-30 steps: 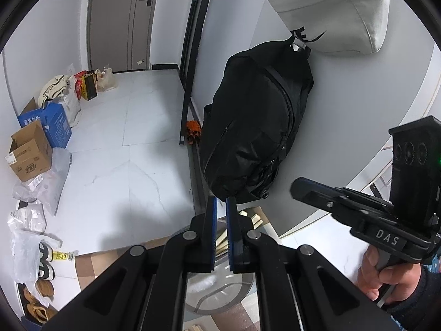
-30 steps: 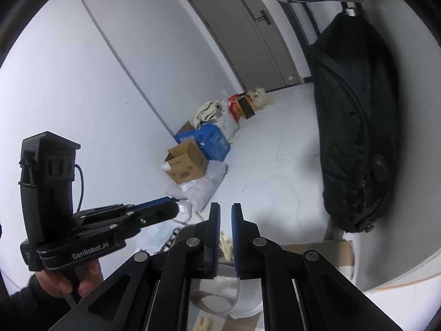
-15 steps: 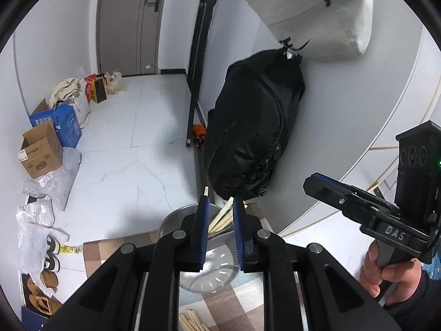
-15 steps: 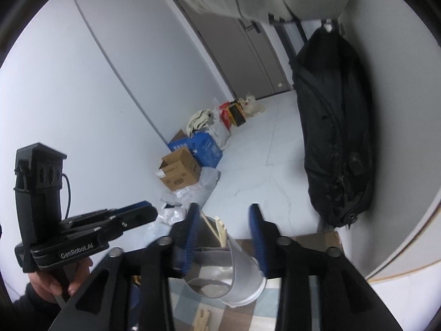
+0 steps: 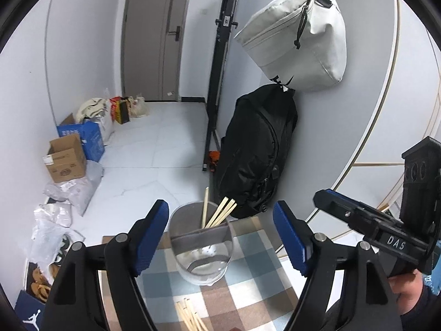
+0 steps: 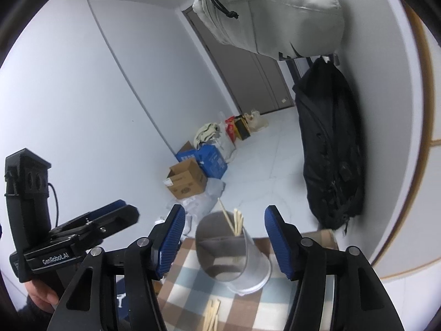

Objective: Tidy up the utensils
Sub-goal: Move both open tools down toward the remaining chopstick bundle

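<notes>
Both my left tool [image 5: 220,237] and right tool [image 6: 223,237] gape empty over the holder [image 5: 201,244]; a careless nudge could topple its chopsticks [image 5: 219,212].

One metal utensil holder [image 5: 201,245] stands on one checkered cloth [image 5: 248,281]. Three or four chopsticks [image 5: 220,213] sit inside it. Several more [image 5: 190,315] lie loose; exact count unclear. Two bags, one white [image 5: 297,35], one black [image 5: 256,154]. Two cardboard boxes [image 5: 66,158].
</notes>
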The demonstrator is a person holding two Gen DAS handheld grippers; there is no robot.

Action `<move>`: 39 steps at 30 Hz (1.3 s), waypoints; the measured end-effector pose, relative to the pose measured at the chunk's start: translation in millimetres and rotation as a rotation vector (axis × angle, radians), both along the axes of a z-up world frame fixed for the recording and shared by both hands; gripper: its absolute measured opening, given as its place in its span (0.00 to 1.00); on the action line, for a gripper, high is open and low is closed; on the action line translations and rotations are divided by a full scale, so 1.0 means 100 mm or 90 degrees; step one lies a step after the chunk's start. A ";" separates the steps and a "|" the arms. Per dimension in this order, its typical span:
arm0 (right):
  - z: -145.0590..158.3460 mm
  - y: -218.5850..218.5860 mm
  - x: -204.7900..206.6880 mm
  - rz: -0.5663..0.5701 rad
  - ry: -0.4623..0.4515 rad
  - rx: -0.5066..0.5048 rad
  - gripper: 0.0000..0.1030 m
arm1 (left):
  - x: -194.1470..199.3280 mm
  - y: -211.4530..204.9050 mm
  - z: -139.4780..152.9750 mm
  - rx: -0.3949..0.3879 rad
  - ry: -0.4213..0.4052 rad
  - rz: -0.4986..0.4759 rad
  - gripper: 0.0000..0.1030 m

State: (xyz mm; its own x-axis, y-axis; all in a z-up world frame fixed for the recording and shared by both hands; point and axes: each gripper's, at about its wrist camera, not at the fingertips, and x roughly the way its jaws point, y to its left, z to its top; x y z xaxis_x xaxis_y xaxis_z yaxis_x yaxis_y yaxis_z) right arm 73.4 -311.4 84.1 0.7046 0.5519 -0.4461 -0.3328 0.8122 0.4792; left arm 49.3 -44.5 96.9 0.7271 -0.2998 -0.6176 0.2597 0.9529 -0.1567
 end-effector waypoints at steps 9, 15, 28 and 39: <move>0.07 0.01 -0.39 0.001 -0.011 0.005 0.73 | -0.35 0.15 0.01 -0.009 -0.018 0.023 0.72; -0.03 0.03 -0.56 0.008 0.011 0.009 0.78 | -0.54 0.26 -0.01 -0.023 -0.031 0.048 0.72; -0.45 0.16 -0.83 0.006 0.049 -0.024 0.81 | -0.75 0.49 -0.35 -0.035 -0.029 0.090 0.84; -1.07 0.52 -0.83 0.040 0.121 -0.083 0.86 | -0.74 0.77 -1.06 -0.015 0.018 0.150 0.84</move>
